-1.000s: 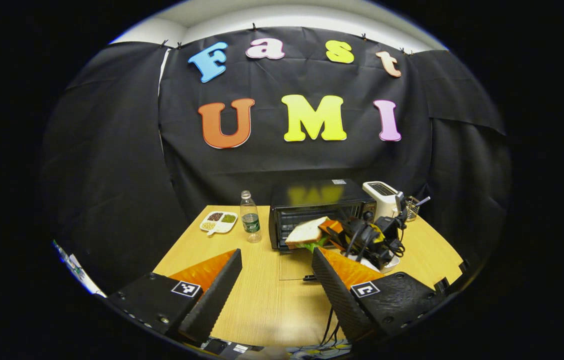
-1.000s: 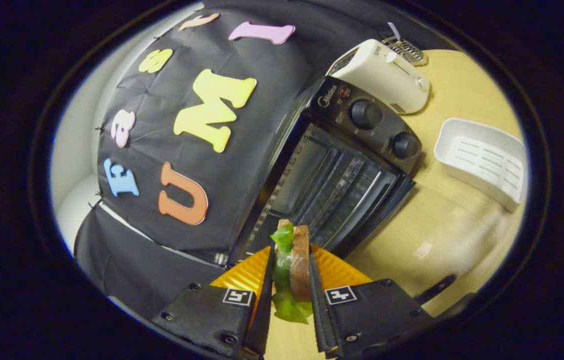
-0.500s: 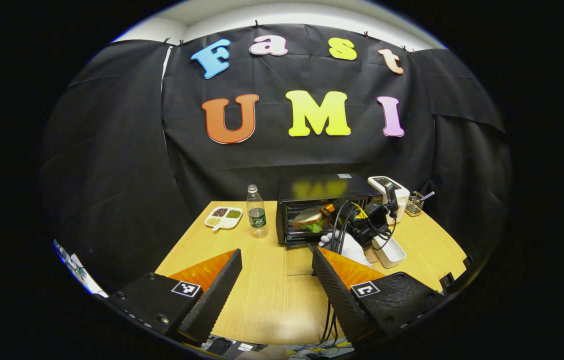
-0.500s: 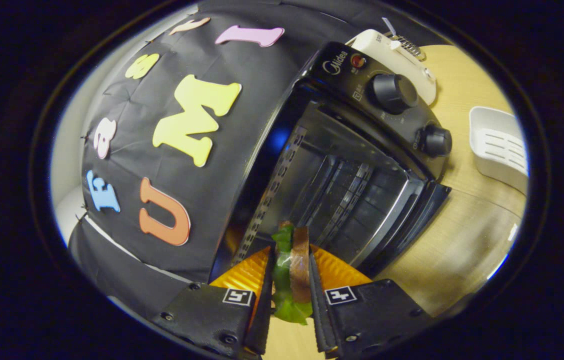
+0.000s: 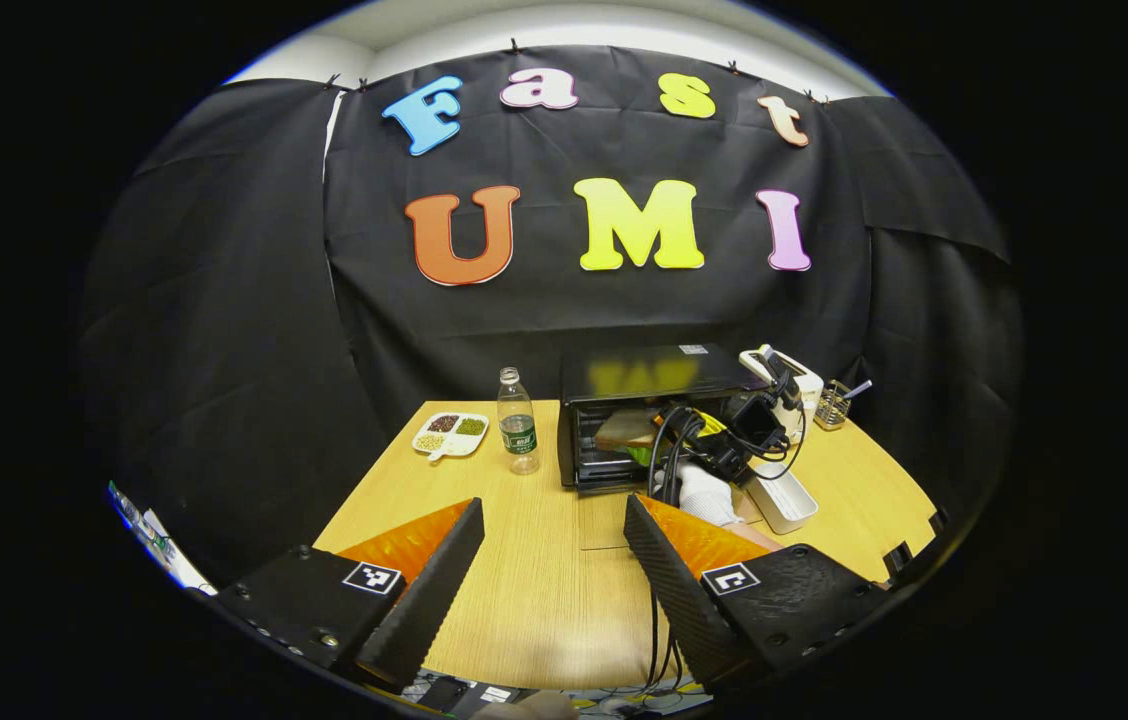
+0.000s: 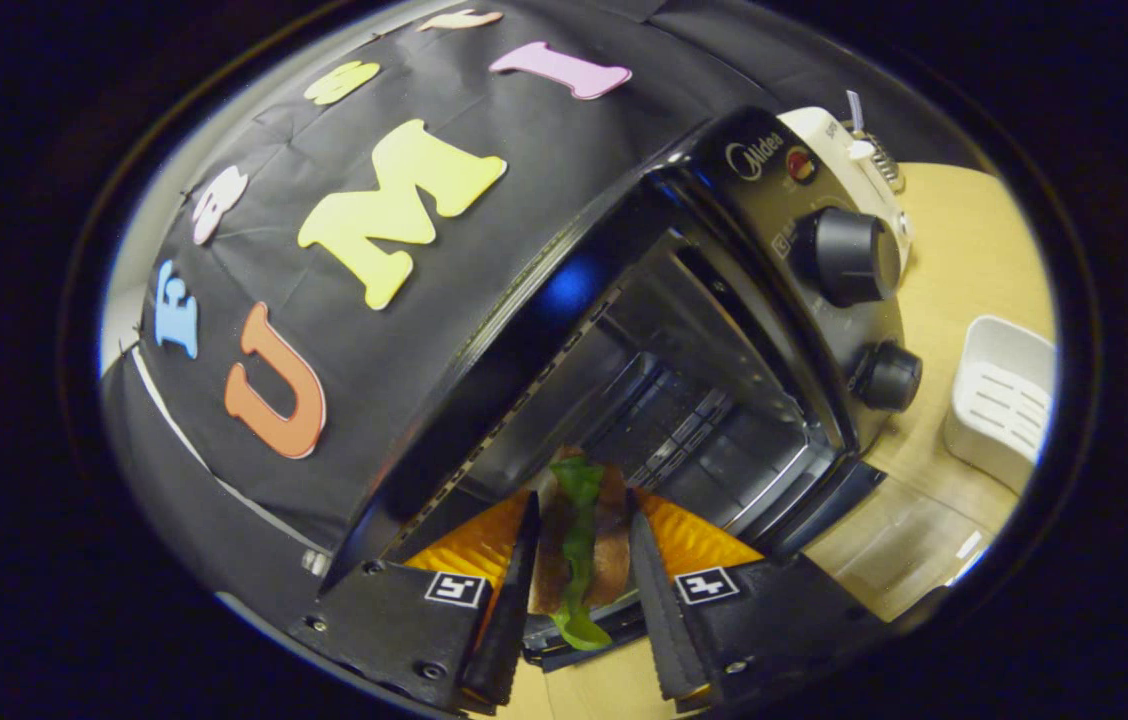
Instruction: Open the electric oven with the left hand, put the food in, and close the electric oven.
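In the left gripper view, the left gripper (image 5: 552, 560) is held low over the worktop (image 5: 524, 590), its fingers (image 5: 429, 590) spread wide with nothing between them. Ahead of the left finger, a divided snack plate (image 5: 450, 433) is seen on the worktop, and just beside it, a water bottle (image 5: 518, 421) stands upright. Straight ahead between the fingers, the electric oven (image 5: 649, 415) is seen with its door dropped open. The sandwich (image 5: 626, 430) is seen inside the oven's mouth, with the right gripper (image 5: 659, 432) reaching in, trailed by cables and held by a gloved hand (image 5: 704, 492). Beyond the right finger, a white tray (image 5: 784, 500) lies near the oven, with a white toaster (image 5: 782, 375) and a wire holder (image 5: 832, 405) behind it.

In the right gripper view, the sandwich (image 6: 579, 540) is pinched between the right gripper's (image 6: 579, 575) fingers (image 6: 509, 600), bread slices upright against the pads and green lettuce hanging out below. Just ahead of the fingertips, the oven's (image 6: 684, 360) dark cavity is open, its rack visible inside. The food is at the threshold, over the lowered door. To the right of the fingers, two control knobs (image 6: 849, 255) are seen on the oven's panel, and farther right the white tray (image 6: 999, 415) rests on the worktop (image 6: 964, 260).
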Tool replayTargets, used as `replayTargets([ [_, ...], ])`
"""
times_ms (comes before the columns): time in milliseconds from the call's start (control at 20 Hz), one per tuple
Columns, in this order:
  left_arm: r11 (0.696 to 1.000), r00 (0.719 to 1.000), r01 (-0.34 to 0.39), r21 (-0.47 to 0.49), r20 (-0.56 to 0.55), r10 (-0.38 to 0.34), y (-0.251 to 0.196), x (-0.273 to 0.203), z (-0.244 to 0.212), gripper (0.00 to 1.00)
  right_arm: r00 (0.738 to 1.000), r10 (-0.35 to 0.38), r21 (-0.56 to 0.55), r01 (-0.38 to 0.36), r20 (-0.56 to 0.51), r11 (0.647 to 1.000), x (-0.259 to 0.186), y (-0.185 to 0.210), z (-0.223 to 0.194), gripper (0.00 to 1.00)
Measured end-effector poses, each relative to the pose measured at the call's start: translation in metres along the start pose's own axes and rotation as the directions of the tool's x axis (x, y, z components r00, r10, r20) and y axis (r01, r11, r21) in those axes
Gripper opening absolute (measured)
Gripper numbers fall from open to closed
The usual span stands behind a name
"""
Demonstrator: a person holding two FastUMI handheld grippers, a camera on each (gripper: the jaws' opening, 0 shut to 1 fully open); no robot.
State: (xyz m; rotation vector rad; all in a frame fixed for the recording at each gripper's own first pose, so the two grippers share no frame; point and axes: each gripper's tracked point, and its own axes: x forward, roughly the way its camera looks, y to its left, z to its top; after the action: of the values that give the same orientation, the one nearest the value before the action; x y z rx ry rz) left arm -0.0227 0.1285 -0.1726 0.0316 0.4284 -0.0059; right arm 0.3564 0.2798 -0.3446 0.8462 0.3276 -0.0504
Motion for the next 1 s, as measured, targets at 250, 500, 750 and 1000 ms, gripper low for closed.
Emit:
replayTargets([
  [250,1.000,1.000,0.000,0.002,-0.001,0.000,0.000,0.001,0.000,0.93,0.999,-0.034,-0.084,0.034,0.000,0.996,-0.005,-0.007,0.004,0.81],
  [500,1.000,1.000,0.012,-0.011,0.028,-0.011,-0.007,0.001,0.007,0.93,0.998,-0.041,-0.200,0.031,-0.046,0.979,-0.034,-0.009,0.010,0.99],
  [750,0.997,0.996,0.021,-0.080,0.091,-0.013,-0.011,0.001,0.025,0.93,0.996,-0.004,-0.370,-0.027,-0.084,0.929,-0.108,0.005,0.036,1.00],
  [1000,0.996,0.994,0.011,-0.094,0.108,-0.001,-0.010,0.010,0.019,0.93,0.996,0.031,-0.548,-0.072,-0.083,0.834,-0.189,0.002,0.083,0.89],
])
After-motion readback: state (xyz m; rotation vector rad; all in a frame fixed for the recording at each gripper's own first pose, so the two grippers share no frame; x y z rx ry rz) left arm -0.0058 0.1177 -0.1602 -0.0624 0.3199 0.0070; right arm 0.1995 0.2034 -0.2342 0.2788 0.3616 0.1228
